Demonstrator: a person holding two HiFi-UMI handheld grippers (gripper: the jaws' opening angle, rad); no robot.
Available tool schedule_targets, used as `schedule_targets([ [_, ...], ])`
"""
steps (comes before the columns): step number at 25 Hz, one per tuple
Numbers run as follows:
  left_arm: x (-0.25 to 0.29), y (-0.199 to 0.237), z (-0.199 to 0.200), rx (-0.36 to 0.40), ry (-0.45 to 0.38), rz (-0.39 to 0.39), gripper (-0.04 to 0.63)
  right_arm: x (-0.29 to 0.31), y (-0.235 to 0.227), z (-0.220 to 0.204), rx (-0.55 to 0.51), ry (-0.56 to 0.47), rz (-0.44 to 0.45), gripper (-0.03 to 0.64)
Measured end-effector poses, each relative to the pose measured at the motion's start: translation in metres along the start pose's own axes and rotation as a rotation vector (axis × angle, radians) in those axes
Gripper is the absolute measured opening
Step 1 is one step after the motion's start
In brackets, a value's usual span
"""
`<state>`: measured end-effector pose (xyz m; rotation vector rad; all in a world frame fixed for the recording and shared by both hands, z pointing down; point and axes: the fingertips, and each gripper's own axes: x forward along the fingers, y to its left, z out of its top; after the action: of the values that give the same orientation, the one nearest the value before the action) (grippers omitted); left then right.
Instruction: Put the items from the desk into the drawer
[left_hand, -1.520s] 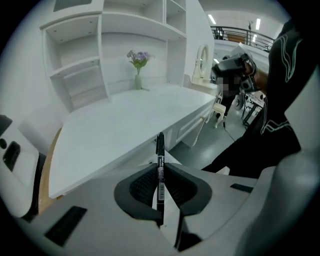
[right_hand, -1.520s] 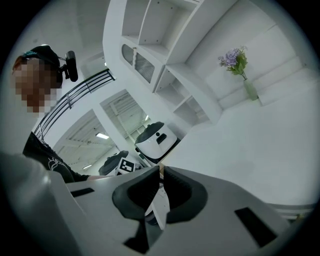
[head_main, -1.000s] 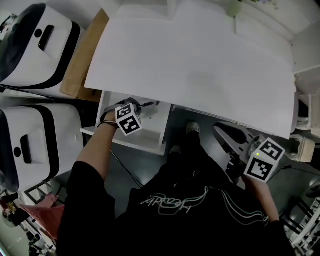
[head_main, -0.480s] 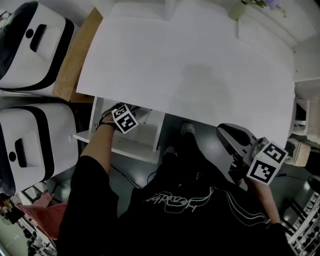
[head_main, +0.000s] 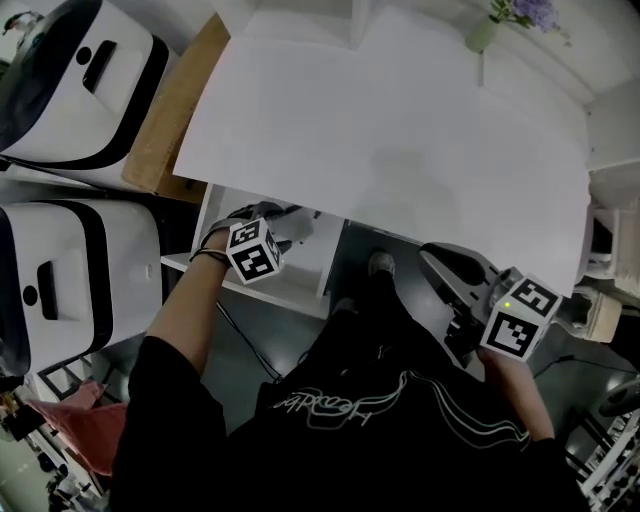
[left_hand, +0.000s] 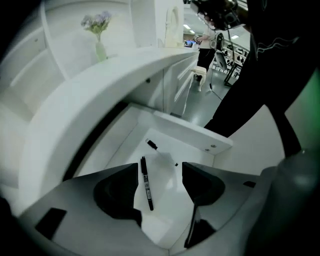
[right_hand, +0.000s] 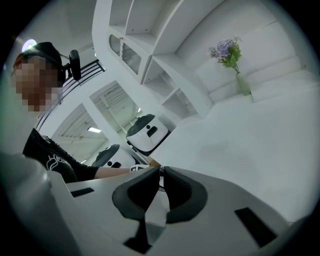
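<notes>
Left claw (left_hand: 160, 175) hung over the open drawer (left_hand: 120, 145), pointing steeply down, with its jaws spread wide after having just been opening. Nothing was gripped. In the left gripper view a black pen (left_hand: 146, 182) lay flat on the white drawer floor, showing in the gap between the jaws close to the left one, with neither pad pressing on it. Farther in, toward the middle of that view, lay a pale slim stick with a dark cap (left_hand: 151, 145); what it was could not be told.

At the lower right of the head view the right claw (right_hand: 161, 172) was held low. Its jaws were drawn to a narrow slit with nothing between them.

A broad white bench (head_main: 400, 150) filled the upper middle of the head view, and the drawer stuck out from under its lower left edge. A small vase of purple flowers (head_main: 485, 30) stood at the upper right. Two white-and-black machines (head_main: 70, 90) sat along the left edge, with a brown cardboard sheet (head_main: 175, 110) between them and the bench. White shelving (right_hand: 150, 50) rose in the right gripper view.
</notes>
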<state>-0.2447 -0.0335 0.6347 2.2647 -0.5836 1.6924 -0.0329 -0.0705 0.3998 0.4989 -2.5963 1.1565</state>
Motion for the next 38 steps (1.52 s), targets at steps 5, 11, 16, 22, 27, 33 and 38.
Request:
schedule_targets([
  [5, -0.08, -0.017, 0.044, 0.055, -0.164, 0.072, 0.268, 0.01, 0.028, -0.005, -0.053, -0.02, 0.024, 0.055],
  [11, -0.19, -0.049, 0.115, -0.293, -0.598, -0.011, 0.107, 0.013, 0.043, -0.016, -0.058, -0.05, -0.003, 0.055],
  [16, -0.241, -0.073, 0.15, -0.51, -0.794, -0.037, 0.035, 0.006, 0.066, -0.008, -0.099, -0.105, 0.006, 0.055],
  [22, -0.287, -0.085, 0.153, -0.782, -0.941, 0.037, 0.02, 0.001, 0.104, -0.008, -0.145, -0.152, 0.05, 0.055],
  [27, -0.293, -0.091, 0.153, -0.772, -0.94, 0.085, 0.02, -0.005, 0.118, -0.006, -0.247, -0.15, 0.022, 0.052],
  [33, -0.294, -0.086, 0.139, -0.803, -0.951, 0.118, 0.02, -0.004, 0.117, -0.01, -0.251, -0.145, 0.008, 0.052],
  [38, -0.292, -0.081, 0.126, -0.84, -0.945, 0.144, 0.02, 0.0, 0.113, -0.017, -0.234, -0.124, 0.007, 0.052],
])
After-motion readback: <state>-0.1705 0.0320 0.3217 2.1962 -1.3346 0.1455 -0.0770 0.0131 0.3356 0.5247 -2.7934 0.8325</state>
